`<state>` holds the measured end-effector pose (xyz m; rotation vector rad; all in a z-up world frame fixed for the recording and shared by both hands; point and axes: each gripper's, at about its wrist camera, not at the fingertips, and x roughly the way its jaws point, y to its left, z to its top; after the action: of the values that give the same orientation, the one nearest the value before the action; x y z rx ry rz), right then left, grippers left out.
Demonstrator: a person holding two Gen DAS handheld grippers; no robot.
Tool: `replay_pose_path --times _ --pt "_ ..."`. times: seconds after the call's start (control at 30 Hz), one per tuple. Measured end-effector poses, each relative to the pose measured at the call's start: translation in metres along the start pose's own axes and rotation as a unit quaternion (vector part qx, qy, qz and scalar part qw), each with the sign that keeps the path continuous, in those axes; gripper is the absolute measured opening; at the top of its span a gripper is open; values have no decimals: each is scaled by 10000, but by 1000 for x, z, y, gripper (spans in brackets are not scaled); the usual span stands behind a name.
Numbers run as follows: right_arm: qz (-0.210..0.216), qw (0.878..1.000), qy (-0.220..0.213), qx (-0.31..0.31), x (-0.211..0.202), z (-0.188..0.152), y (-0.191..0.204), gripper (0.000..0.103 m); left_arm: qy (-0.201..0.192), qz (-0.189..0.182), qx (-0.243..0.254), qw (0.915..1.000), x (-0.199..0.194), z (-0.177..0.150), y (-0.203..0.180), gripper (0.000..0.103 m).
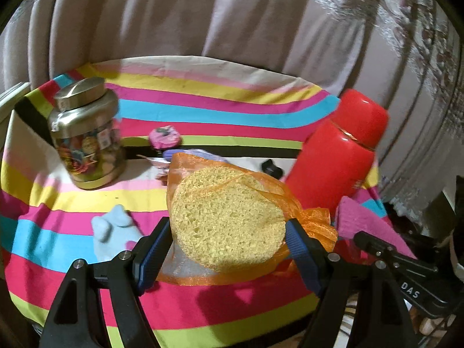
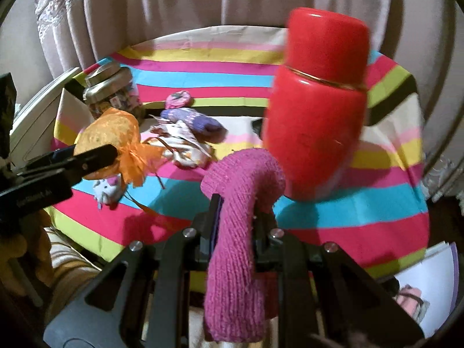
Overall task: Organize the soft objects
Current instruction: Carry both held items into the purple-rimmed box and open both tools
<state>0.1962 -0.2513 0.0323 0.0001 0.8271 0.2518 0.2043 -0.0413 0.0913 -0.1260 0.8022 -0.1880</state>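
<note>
Jaws: left gripper (image 1: 229, 240) clamped on porous yellow sponge (image 1: 226, 220); right gripper (image 2: 236, 217) pinching ribbed pink sock (image 2: 235, 249). Striped tablecloth (image 1: 203, 107); pleated curtain (image 1: 174, 14) at twelve o'clock; glossy red flask (image 2: 316, 110).

Left claw (image 1: 229, 232) clamps yellow sponge (image 1: 226, 217) in orange mesh bag (image 1: 316, 223) — above striped cloth (image 1: 203, 107).

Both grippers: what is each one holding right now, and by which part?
Left gripper clamps the yellow sponge in orange mesh by its opposite edges. Right gripper pinches the pink knit sock around its middle.
</note>
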Motion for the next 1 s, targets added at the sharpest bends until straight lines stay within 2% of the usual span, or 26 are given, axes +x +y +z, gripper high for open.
replay_pose_path --times 0.27,0.53,0.77,1.0 --pt "-216 9988 -69 441 -31 -25 -50 20 222 -511 299 9980 -5 -12 -58 79" --pt "-736 9917 -164 1039 -74 -54 -122 20 455 -1134 747 9897 -5 -30 -133 79" --pt "-1407 9783 -227 1506 -118 -81 -187 20 784 -1738 1076 9757 -2 -46 -193 79" --pt "-1878 9622 -150 1968 -148 -113 -239 20 1164 -2336 1512 9534 -4 -71 -257 79"
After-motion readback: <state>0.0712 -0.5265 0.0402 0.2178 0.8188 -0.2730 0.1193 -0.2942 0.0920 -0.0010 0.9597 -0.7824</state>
